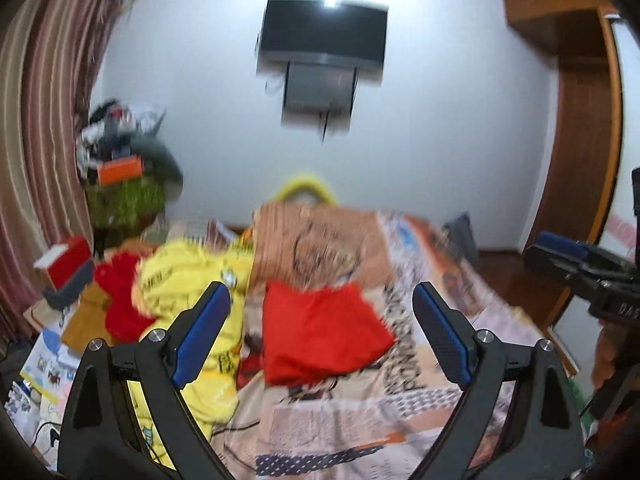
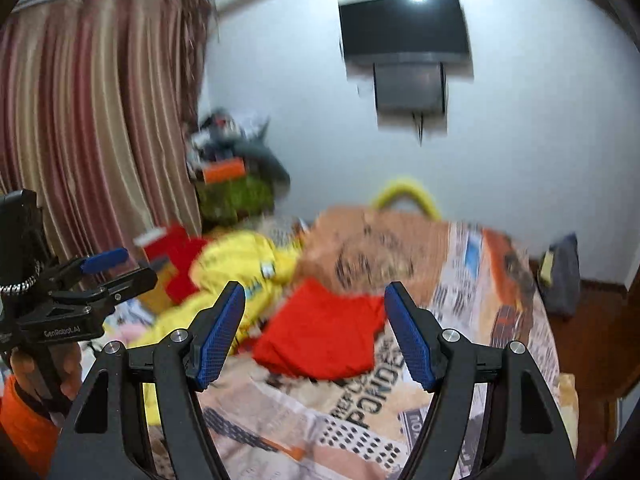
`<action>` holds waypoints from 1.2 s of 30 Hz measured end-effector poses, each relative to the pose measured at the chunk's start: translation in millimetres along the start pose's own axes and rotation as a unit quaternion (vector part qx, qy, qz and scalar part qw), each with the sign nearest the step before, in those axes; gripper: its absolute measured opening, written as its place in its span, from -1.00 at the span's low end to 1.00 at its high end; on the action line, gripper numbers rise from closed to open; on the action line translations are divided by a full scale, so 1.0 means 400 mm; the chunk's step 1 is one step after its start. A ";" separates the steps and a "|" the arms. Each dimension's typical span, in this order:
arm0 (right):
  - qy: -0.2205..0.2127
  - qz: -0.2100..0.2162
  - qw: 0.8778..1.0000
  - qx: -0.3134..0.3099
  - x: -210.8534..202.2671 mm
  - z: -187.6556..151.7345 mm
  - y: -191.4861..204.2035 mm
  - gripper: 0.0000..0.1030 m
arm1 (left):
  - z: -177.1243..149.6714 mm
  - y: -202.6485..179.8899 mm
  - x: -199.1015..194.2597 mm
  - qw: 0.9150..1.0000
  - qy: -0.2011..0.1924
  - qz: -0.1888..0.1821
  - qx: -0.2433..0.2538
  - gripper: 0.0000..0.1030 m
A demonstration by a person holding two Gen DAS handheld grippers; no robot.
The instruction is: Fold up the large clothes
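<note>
Both views are smeared by motion blur, so prints and edges read only roughly. The left gripper (image 1: 322, 312) fills the bottom of its own view, its blue-padded jaws spread wide with nothing between them; the right gripper (image 2: 314, 312) stands the same way in its view, wide and empty. Each also shows at the edge of the other's frame: the right gripper (image 1: 568, 254) at the right edge, cut off, and the left gripper (image 2: 116, 266) at the left edge, with fingers (image 2: 60, 376) and an orange sleeve (image 2: 24, 420) below it.

The folded red garment (image 1: 320, 336) lies in the lower middle on the printed bedspread (image 1: 400, 412), whose lettering is too blurred to read. To its left a crumpled yellow jersey (image 1: 192, 276) runs down behind the left jaw, partly hidden. Another red cloth (image 1: 120, 300) lies farther left. A tan printed piece (image 1: 320, 248) sits just above the red garment; whether it is clothing or bedding I cannot tell.

A wall-mounted television (image 1: 324, 32) hangs at the upper middle, a striped curtain (image 1: 44, 120) along the left, and a cluttered pile (image 1: 124, 152) beside it, its contents indistinct.
</note>
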State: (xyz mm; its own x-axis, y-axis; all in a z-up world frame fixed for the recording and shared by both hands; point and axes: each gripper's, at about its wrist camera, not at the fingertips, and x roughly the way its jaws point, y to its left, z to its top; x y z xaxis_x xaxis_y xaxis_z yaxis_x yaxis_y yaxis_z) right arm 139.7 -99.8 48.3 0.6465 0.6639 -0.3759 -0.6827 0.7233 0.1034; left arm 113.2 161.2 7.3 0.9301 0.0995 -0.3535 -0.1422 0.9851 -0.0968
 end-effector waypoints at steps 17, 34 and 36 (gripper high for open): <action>-0.091 -0.055 0.994 -0.011 -0.137 -0.059 0.105 0.89 | -0.073 -0.104 -0.240 0.994 -0.103 0.032 0.033 0.99; -0.092 -0.074 0.993 -0.003 -0.147 -0.060 0.099 1.00 | -0.099 -0.102 -0.218 0.995 -0.086 0.038 0.025 0.99; -0.092 -0.072 0.993 -0.002 -0.150 -0.059 0.096 1.00 | -0.099 -0.100 -0.219 0.995 -0.085 0.039 0.025 0.99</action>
State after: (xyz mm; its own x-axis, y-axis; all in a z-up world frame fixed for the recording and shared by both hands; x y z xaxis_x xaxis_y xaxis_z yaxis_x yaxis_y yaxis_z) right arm 66.7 -116.3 53.0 0.7890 0.5766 -0.2122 -0.5790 0.8133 0.0572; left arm 23.9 107.3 5.6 0.9617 0.1934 -0.1944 -0.2026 0.9789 -0.0283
